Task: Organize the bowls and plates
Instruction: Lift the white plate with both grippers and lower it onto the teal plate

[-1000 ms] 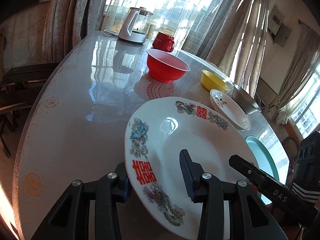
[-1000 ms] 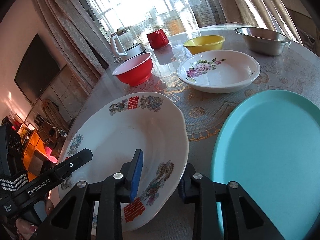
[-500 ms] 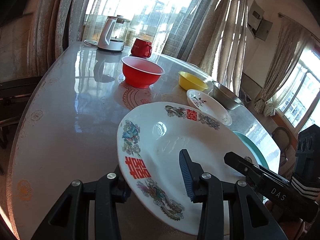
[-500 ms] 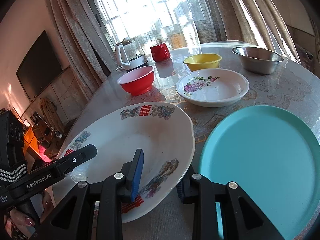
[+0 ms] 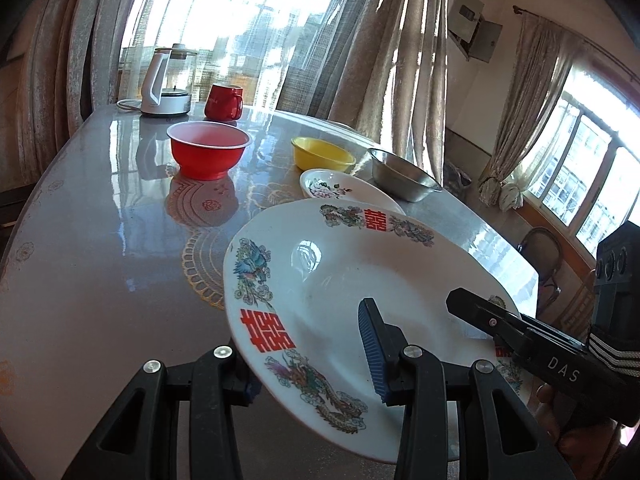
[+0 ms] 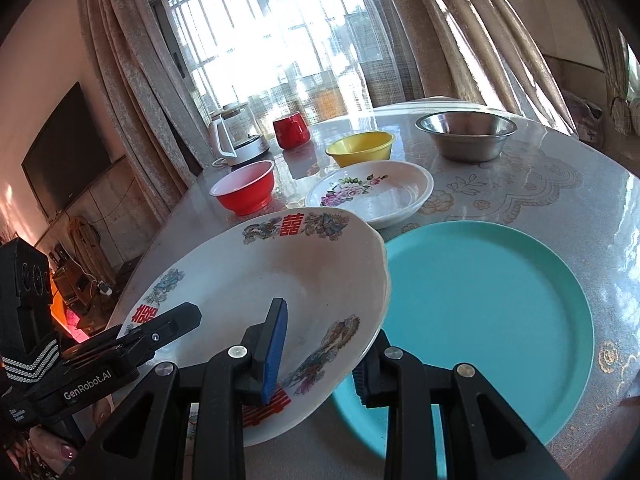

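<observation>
My left gripper (image 5: 308, 354) is pinching the near rim of the big white dragon plate (image 5: 332, 280), one blue pad on top and the other finger underneath. My right gripper (image 6: 320, 354) is clamped on the opposite rim of the same plate (image 6: 280, 280) in the same way, so the plate hangs tilted between the two, lifted off the table (image 5: 100, 240). Just beside it on the right lies the teal plate (image 6: 480, 300), flat on the tabletop. Farther out sit the floral plate (image 6: 372, 192), the red bowl (image 5: 208, 154), the yellow bowl (image 5: 322, 158) and the steel bowl (image 6: 466, 134), with a red mug (image 5: 224, 100) and a kettle (image 5: 166, 82) near the window.
</observation>
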Available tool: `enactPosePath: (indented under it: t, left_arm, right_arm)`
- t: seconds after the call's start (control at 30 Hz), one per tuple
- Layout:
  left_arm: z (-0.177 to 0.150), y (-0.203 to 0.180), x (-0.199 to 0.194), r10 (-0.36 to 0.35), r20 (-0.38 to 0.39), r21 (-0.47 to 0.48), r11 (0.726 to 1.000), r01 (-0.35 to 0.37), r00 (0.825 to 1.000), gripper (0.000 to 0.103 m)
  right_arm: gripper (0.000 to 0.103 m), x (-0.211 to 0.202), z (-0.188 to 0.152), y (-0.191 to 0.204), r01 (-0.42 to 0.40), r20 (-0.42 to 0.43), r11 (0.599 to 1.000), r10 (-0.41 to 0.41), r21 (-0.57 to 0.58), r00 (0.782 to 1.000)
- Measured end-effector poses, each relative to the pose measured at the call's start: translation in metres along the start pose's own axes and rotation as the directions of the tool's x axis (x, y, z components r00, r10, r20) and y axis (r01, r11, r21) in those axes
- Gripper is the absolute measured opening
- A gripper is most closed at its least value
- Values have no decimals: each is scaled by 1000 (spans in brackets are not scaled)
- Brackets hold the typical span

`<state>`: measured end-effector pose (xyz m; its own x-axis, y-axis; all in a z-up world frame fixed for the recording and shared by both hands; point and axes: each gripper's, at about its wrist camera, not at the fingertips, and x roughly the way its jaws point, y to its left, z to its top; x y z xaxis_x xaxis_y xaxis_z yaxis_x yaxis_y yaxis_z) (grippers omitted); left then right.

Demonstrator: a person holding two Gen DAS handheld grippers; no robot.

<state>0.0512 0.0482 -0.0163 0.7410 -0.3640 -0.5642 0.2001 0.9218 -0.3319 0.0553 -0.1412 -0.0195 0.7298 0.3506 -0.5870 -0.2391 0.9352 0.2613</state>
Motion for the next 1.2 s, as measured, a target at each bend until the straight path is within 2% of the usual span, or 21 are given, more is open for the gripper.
enactPosePath:
  t: [0.23,0.5,0.73,1.0,1.2]
  left_arm:
    - [1,-35,19,-71,-33,49,996,73,997,42]
    - [4,-66,37,-118,-58,91,988,123,991,42]
    - [5,-88,57,-160,-110,121,977,174,981,42]
    - [6,-100,79,-171,-185,118,974,195,968,43]
    - [4,-100,88,-171,-230,105,974,199,958,53]
  right_arm:
    - [29,-24,-3,-32,64,22,997,-65,43,998]
    - [29,-39,-7,-63,111,27,988,-115,106,993]
    - [29,-49,-8,-88,161,33,976,-168,147,985]
    - [29,-45,-8,-108,194,9,961,-200,197,980]
    - [29,-38,-9,-109,213,-3,959,-217,189,976]
